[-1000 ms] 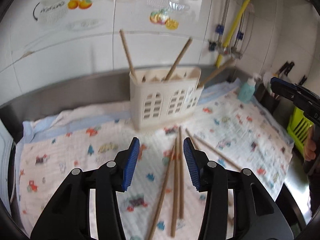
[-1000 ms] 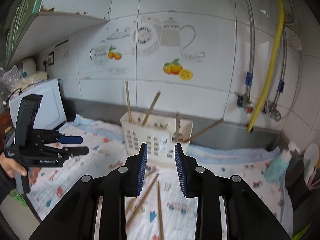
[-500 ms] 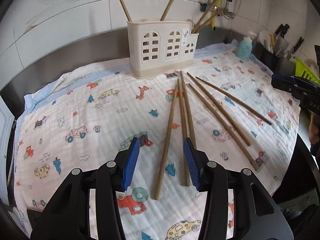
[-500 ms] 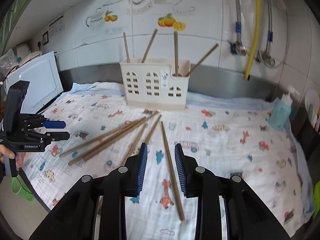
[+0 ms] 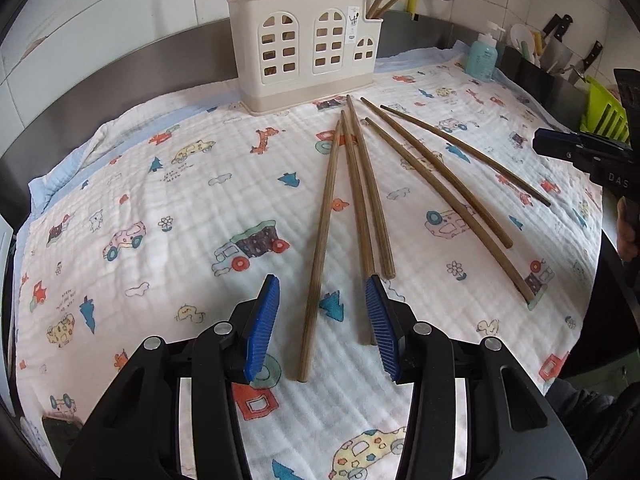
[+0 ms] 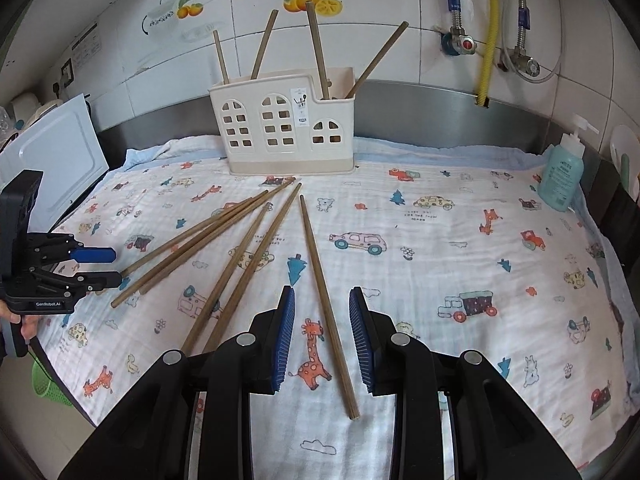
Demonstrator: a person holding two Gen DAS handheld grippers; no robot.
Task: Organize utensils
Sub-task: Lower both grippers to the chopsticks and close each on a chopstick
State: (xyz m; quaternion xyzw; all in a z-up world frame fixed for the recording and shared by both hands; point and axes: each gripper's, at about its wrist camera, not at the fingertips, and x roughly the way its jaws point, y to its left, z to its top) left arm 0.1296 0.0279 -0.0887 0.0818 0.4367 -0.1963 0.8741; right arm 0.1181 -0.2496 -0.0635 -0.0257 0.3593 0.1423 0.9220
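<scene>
Several wooden chopsticks [image 5: 356, 184] lie fanned out on a printed cloth [image 5: 160, 208], also seen in the right wrist view [image 6: 240, 248]. A cream utensil holder [image 5: 306, 50] stands at the back with several chopsticks upright in it; it shows in the right wrist view [image 6: 286, 128] too. My left gripper [image 5: 322, 320] is open, low over the cloth, with the leftmost chopstick [image 5: 318, 256] lying between its jaws. My right gripper [image 6: 322, 338] is open, with the rightmost chopstick [image 6: 324, 300] between its jaws. Neither chopstick is gripped.
A teal soap bottle [image 6: 564, 172] stands at the back right. A white board [image 6: 52, 160] leans at the left. Knives and a green rack [image 5: 604, 108] sit beyond the cloth's right edge. A steel backsplash [image 6: 440, 112] and pipes [image 6: 488, 28] are behind the holder.
Both grippers have come down and tilted from facing the wall to low over the cloth. Each now straddles a chopstick end. Both stayed open.
</scene>
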